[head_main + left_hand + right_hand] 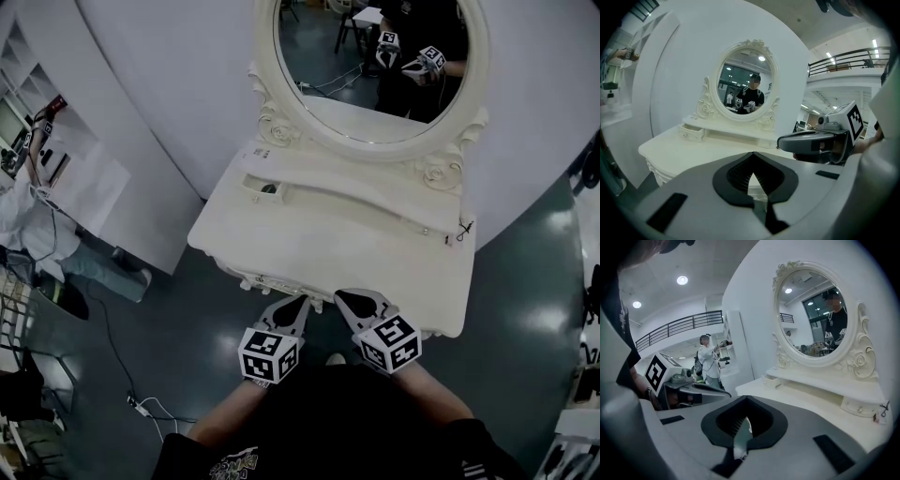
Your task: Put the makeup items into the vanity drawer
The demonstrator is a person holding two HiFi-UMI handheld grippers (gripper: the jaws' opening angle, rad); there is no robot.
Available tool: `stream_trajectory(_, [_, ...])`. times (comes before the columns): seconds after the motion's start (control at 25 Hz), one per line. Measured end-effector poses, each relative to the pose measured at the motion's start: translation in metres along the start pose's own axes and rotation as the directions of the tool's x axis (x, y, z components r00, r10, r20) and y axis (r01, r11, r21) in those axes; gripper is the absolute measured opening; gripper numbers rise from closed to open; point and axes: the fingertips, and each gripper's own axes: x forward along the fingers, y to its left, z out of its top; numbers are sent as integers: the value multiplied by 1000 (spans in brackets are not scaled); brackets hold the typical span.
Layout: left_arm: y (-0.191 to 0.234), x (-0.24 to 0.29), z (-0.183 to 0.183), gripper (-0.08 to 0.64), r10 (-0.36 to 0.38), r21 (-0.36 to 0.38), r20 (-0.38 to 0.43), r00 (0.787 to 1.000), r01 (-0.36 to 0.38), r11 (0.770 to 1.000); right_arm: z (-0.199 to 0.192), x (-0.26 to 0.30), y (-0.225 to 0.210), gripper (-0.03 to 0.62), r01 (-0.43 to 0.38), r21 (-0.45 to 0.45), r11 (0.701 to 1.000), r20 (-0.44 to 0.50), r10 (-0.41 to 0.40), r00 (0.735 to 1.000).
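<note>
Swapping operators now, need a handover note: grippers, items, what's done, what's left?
Left gripper: shut, empty, at the vanity's front edge.
Right gripper: shut, empty, beside the left one.
Small drawer at the shelf's left end is pulled out; its contents can't be made out.
No makeup items show on the vanity top.
Left: check the drawer, likely close it.

Head view: steeply down, close over counter front. Left & right gripper views: low, near its edge, facing mirror; all 3 share both.
</note>
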Motion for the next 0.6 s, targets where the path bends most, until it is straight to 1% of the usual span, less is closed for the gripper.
stream_trajectory(0.6, [6, 2, -4, 5, -5, 6, -22, 1000, 5, 1000, -3, 11, 3, 29, -8, 20, 1000, -9, 8, 1000])
